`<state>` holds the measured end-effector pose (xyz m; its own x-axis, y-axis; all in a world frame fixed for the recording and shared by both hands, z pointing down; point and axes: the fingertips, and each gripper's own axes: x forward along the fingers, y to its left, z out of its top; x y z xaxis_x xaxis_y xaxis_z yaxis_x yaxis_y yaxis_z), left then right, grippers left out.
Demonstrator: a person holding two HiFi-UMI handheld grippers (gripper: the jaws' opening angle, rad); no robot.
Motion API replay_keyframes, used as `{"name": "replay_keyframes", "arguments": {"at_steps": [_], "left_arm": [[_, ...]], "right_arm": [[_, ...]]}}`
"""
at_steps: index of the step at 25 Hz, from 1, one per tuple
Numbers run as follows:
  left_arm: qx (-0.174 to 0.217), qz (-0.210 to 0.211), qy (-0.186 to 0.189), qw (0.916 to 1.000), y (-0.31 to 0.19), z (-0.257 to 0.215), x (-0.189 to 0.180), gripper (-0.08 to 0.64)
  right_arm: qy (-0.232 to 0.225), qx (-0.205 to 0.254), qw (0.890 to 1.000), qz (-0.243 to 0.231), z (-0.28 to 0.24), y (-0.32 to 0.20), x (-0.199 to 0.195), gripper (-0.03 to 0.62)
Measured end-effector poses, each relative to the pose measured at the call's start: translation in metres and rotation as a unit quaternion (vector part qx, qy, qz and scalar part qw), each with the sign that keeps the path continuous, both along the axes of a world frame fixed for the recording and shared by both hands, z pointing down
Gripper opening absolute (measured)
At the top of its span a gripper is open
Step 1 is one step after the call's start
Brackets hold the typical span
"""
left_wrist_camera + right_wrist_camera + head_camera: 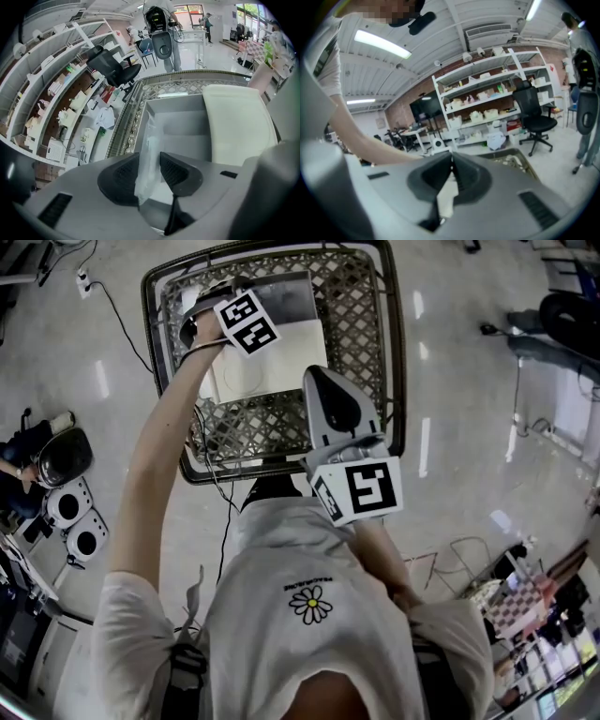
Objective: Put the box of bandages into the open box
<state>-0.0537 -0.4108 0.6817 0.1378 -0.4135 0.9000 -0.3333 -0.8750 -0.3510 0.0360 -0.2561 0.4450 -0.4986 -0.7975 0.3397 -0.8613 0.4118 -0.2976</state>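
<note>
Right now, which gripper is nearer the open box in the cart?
Left. The left gripper hangs over the open box, jaws apart around clear film; the right gripper sits by the cart's near side.

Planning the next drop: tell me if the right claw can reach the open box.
Probably yes: the right claw hovers beside the open box, its top uncovered; only the left claw hangs over it.

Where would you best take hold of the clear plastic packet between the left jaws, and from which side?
Probably its upper edge, from above: the clear plastic packet stands thin and upright over the open box, flat faces toward the jaws of the left hand-held gripper.
</note>
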Motion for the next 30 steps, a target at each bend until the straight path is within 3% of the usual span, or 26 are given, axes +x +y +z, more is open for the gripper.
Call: {"name": "replay_keyframes", "arguments": {"at_steps": [17,19,23,26,27,28,30], "left_arm": [[-0.006,-0.006,0.004,1.0,0.018,-0.025,0.004,0.11],[0.009,-0.005,-0.002,0.9999,0.016,-0.028,0.002,0.047],[0.077,-0.027,-0.025,0.9963,-0.001,-0.036,-0.006,0.034],[0.113,-0.012,-0.061,0.9917,-0.005,-0.028,-0.005,0.036],[0.11,-0.008,-0.069,0.9915,-0.002,-0.019,-0.004,0.094],[0.102,-0.013,-0.073,0.992,0.001,-0.01,-0.004,0.23],[0.082,-0.032,-0.071,0.9936,0.009,0.001,-0.006,0.241]], "right_arm": [[-0.013,0.02,1.0,-0.011,-0.015,0.006,-0.006,0.031],[-0.014,0.019,1.0,-0.011,-0.015,0.008,-0.007,0.031],[-0.009,0.02,1.0,-0.011,-0.013,0.011,-0.004,0.031],[-0.006,0.017,1.0,-0.005,-0.01,0.013,0.001,0.031],[-0.006,0.015,1.0,-0.003,-0.009,0.013,0.003,0.031],[-0.006,0.014,1.0,-0.002,-0.009,0.014,0.004,0.031],[-0.007,0.012,1.0,0.001,-0.009,0.015,0.007,0.031]]}}
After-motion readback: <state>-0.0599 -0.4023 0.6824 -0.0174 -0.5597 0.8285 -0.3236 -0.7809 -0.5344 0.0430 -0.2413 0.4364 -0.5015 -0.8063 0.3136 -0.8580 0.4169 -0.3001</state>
